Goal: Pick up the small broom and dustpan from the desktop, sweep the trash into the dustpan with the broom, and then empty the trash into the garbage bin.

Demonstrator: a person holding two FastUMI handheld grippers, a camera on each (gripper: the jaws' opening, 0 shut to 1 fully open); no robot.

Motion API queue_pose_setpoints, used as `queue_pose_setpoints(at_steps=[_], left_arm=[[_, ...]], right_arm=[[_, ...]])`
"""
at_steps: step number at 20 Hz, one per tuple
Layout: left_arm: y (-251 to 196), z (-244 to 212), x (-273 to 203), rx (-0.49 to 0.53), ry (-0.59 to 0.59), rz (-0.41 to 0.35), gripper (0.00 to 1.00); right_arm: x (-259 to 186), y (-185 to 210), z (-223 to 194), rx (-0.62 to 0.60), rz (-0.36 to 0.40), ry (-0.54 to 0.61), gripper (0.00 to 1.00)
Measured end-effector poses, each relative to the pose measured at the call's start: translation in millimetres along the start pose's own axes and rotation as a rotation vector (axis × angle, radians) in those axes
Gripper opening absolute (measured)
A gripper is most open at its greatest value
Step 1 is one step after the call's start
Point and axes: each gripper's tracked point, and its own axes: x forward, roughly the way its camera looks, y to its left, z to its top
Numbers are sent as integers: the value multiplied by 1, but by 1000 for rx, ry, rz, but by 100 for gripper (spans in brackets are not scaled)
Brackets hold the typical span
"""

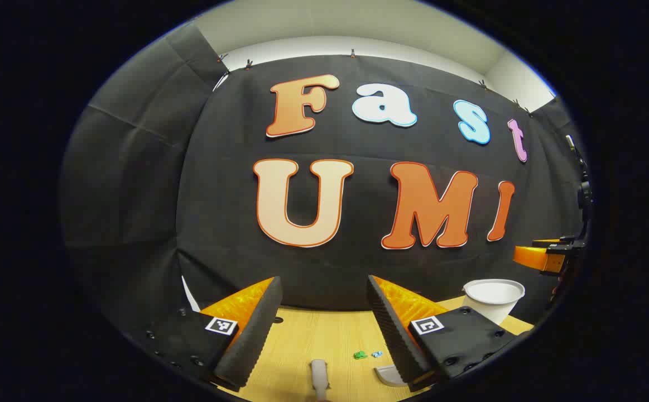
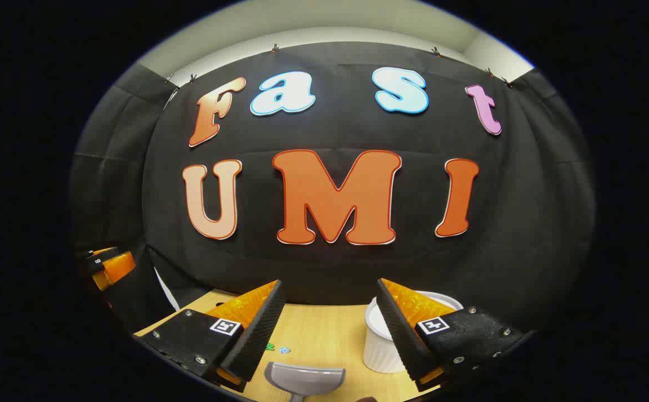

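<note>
Tongs, left (image 1: 324,312) and right (image 2: 330,318), hang agape and empty above the table (image 2: 324,335), dustpan (image 2: 304,379) near trash (image 1: 366,354), bin (image 2: 383,346) handy beside for emptying.

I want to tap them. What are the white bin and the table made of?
The white bin looks like matte plastic, going by its ribbed, evenly coloured wall, though the look leaves that open. The table looks like pale wood or wood-look laminate, with fine grain lines.

Your dustpan (image 2: 304,379) is cut off at the bottom edge; the bin (image 2: 383,340) sits partly behind your right finger (image 2: 399,329); the trash bits (image 1: 368,354) are too small to identify.
</note>
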Motion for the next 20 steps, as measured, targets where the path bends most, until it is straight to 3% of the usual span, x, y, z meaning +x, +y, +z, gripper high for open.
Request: queue_pose_setpoints(at_steps=[7,16,20], left_arm=[[-43,-10,40,8,19,-13,97],[-59,-20,56,10,49,35,97],[-54,-28,54,13,70,89,97]], right_arm=[[40,-13,-8,-1,70,17,99],[58,-27,-24,23,137,62,99],[61,-35,-35,39,160,95,99]])
